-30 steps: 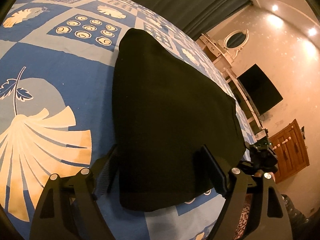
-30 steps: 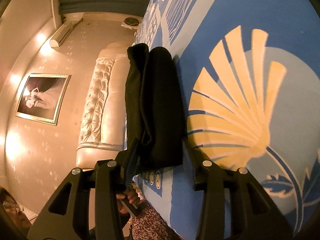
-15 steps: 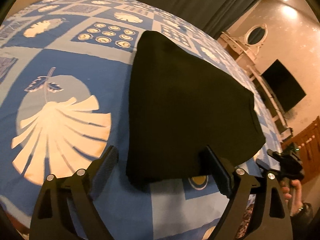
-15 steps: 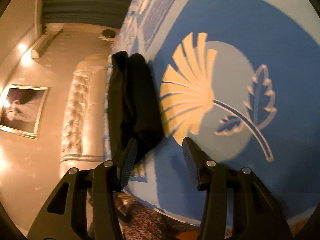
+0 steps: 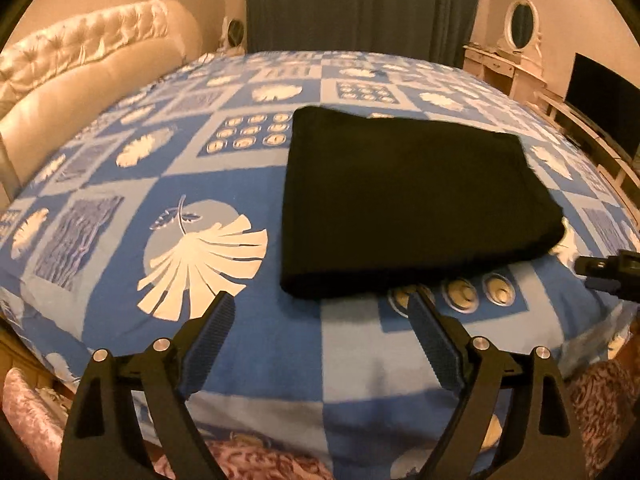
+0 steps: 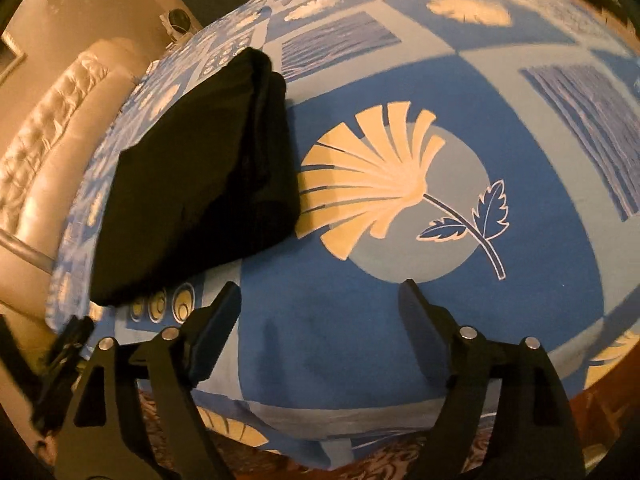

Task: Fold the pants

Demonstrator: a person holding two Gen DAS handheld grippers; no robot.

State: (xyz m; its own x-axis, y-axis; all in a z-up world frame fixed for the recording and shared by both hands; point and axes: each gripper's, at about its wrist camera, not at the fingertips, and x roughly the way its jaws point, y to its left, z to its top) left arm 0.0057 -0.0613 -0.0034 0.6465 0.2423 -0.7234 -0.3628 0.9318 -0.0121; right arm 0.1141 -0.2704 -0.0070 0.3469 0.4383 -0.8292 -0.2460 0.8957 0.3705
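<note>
Your left gripper [image 5: 320, 316] hovers above the near edge of the bed [image 5: 280, 364], its fingers [image 5: 212, 328] spread wide with nothing between them. The black pants [image 5: 404, 200] lie folded into a compact rectangle on the blue patterned bedspread [image 5: 224, 184], just beyond the right-hand fingertip and apart from it. A pale fan-shaped leaf print [image 5: 204, 260] sits to the left of the pants. In the same view you see the tufted cream headboard [image 5: 80, 60] at upper left, a dark curtain [image 5: 360, 4] behind the bed, and an oval mirror [image 5: 520, 20] and a dark screen [image 5: 604, 100] at right.

Your right gripper [image 6: 320, 312] likewise stands wide and empty over the bed's near edge. From this view the pants [image 6: 200, 184] rest to the left of the fingers [image 6: 218, 328], their stacked folded layers visible along the edge facing the leaf print [image 6: 380, 176]. Neither gripper touches the garment.
</note>
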